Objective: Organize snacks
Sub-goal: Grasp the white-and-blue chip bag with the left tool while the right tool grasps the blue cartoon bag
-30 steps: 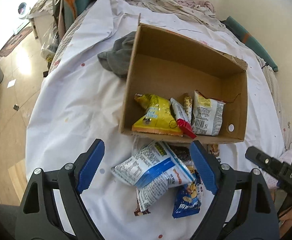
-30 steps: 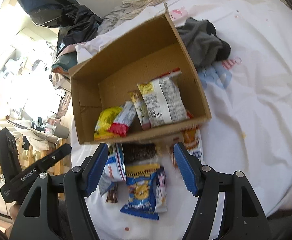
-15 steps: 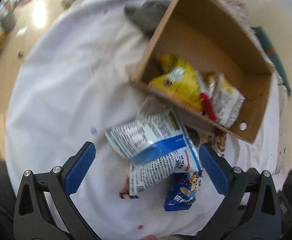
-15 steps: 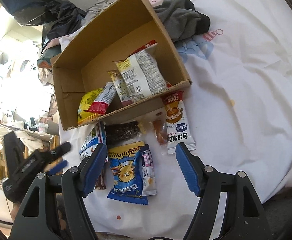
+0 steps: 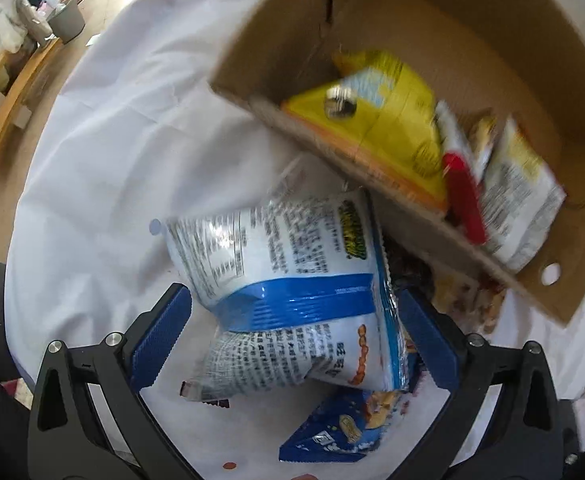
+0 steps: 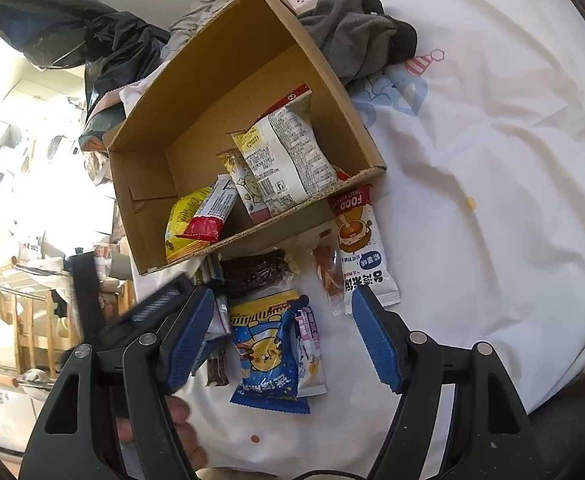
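The left claw [image 5: 292,332] gapes wide, empty, straddling a puffy white-and-blue foil snack bag [image 5: 288,280] on the white bedsheet [image 5: 104,168], just before the brown cardboard box [image 5: 472,32]. It looks light, crinkly and slippery; pinch the sealed edge. The right claw [image 6: 282,340] is equally wide, empty.

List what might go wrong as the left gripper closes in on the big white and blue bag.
1. The white and blue bag lies on top of other packets, including a blue snack pack; the left gripper, jaws open around it, may pinch those too.
2. The bag sits against the cardboard box wall, so lifting it could nudge the box.
3. The puffy bag might slip or crush.
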Action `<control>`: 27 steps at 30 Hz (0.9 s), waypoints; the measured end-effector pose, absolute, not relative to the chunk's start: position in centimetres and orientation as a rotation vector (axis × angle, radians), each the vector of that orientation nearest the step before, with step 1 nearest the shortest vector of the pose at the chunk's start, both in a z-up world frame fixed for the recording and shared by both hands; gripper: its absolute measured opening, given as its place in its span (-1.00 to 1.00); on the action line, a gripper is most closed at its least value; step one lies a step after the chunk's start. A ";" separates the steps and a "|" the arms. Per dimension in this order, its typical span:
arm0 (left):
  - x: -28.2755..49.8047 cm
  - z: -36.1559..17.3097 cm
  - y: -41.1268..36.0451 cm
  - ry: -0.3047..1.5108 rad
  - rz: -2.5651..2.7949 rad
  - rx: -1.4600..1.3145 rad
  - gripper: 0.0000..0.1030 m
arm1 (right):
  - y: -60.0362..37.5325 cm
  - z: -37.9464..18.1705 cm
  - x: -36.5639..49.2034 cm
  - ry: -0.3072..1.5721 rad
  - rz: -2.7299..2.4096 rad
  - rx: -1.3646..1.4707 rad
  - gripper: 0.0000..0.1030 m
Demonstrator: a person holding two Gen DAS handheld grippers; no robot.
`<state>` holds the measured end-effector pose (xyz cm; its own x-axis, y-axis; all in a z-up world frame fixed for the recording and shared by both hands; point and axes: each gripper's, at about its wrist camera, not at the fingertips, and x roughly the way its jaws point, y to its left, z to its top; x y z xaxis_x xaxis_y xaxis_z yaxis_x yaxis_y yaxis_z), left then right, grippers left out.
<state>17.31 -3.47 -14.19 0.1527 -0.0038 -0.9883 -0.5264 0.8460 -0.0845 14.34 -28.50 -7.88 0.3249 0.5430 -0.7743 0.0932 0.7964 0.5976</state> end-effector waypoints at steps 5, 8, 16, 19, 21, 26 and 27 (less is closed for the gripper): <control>16.8 -14.9 -3.8 1.376 0.389 -0.428 0.43 | -28.6 -7.8 14.6 1.224 0.325 0.626 0.44; 16.5 -14.8 -3.8 1.374 0.354 -0.405 0.17 | -28.4 -7.8 14.7 1.227 0.326 0.624 0.44; 12.6 -10.6 -2.7 1.331 0.190 -0.304 0.08 | -27.9 -8.1 14.7 1.242 0.331 0.614 0.44; 11.0 -8.8 -2.2 1.331 0.103 -0.229 0.09 | -27.9 -8.2 14.6 1.247 0.330 0.620 0.44; 10.1 -7.4 -1.6 1.312 0.066 -0.173 0.09 | -27.8 -8.4 14.6 1.257 0.336 0.625 0.44; 10.3 -6.2 0.3 1.287 0.044 -0.089 0.10 | -26.1 -9.5 14.3 1.327 0.401 0.614 0.44; 10.4 -6.3 0.9 1.283 0.046 -0.084 0.10 | -25.5 -10.0 14.2 1.354 0.427 0.612 0.44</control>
